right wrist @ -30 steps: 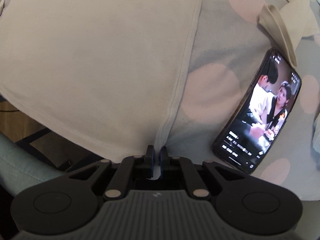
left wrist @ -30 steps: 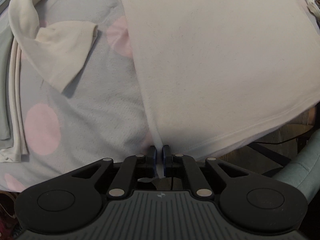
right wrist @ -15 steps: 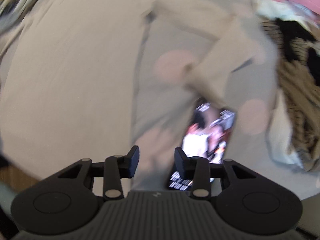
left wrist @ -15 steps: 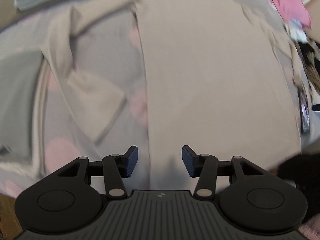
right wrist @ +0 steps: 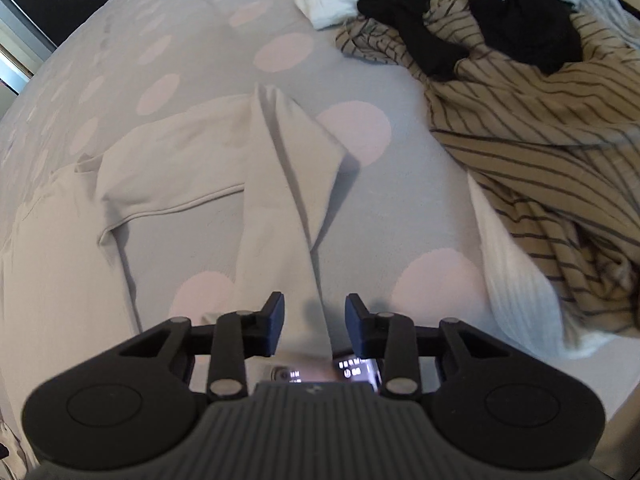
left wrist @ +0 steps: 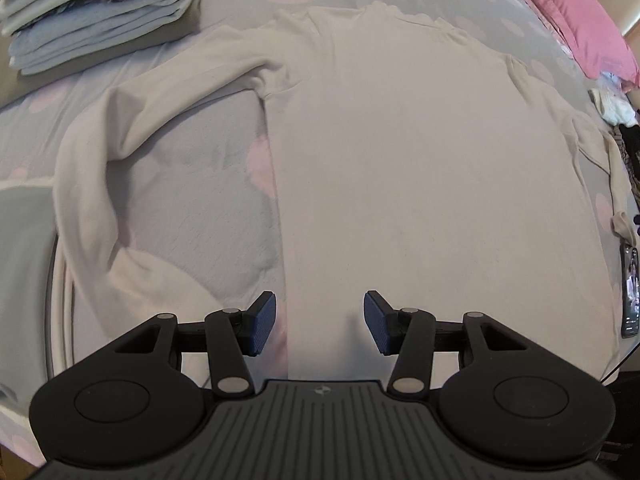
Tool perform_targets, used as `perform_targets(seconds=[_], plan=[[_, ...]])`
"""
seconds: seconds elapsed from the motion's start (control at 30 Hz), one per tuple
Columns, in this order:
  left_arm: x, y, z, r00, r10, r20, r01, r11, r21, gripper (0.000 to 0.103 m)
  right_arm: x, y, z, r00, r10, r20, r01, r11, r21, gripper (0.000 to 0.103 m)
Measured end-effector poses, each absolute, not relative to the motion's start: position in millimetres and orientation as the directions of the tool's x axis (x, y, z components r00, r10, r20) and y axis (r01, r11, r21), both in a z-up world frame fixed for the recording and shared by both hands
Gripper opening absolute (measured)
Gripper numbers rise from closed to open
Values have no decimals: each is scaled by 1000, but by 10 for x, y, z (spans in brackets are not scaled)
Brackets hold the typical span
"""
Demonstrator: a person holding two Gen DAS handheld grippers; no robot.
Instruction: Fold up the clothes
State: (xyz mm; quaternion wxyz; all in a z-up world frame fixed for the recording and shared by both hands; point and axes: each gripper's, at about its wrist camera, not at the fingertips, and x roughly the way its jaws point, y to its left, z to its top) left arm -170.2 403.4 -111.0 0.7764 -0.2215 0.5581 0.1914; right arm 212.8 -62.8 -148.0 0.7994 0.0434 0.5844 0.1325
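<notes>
**Shirt flat on the bed**

Your left tool (left wrist: 319, 322) hangs open and empty over the cream shirt (left wrist: 420, 168), spread on the dotted bed (left wrist: 192, 184). Your right tool (right wrist: 315, 322) is closing, empty, above its sleeve (right wrist: 284, 200).

My left gripper (left wrist: 319, 322) hangs open, empty, over the cream shirt (left wrist: 420, 184) spread flat on the dotted sheet (left wrist: 192, 216) (folded stack (left wrist: 96, 8) far left, pink pillow (left wrist: 576, 12) far right).

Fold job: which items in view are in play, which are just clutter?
In play: cream long-sleeve top, laid flat; its sleeve, between the closing right tongs; left tongs, open.

Clutter: phone; folded stack; striped garment; pink pillow.
</notes>
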Motion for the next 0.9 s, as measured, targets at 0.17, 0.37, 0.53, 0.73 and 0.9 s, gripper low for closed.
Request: perform_targets(seconds=[0.17,0.37,0.53,0.73,0.9], plan=[[-1576,4017,-1151,308,34,-951,-542,828,-146,47,2239,-506,-1699,221,276,-935,-151,957,247,37],[-1506,3988,-1124,313,35,-949,-535,832,-146,47,2176,-411,-1577,244,264,-933,-178,958,224,4],[-1494,3971,-1060,332,40,-943,-538,829,-154,47,2213,-497,-1105,341,249,-907,-214,960,183,3],[-1473,3950,-1050,330,57,-942,-528,839,-134,47,2507,-776,-222,507,115,-854,-212,977,6,3],[-1471,3983,-1094,311,83,-947,-544,832,-106,47,2877,-966,315,620,-29,-784,-163,973,-166,3]])
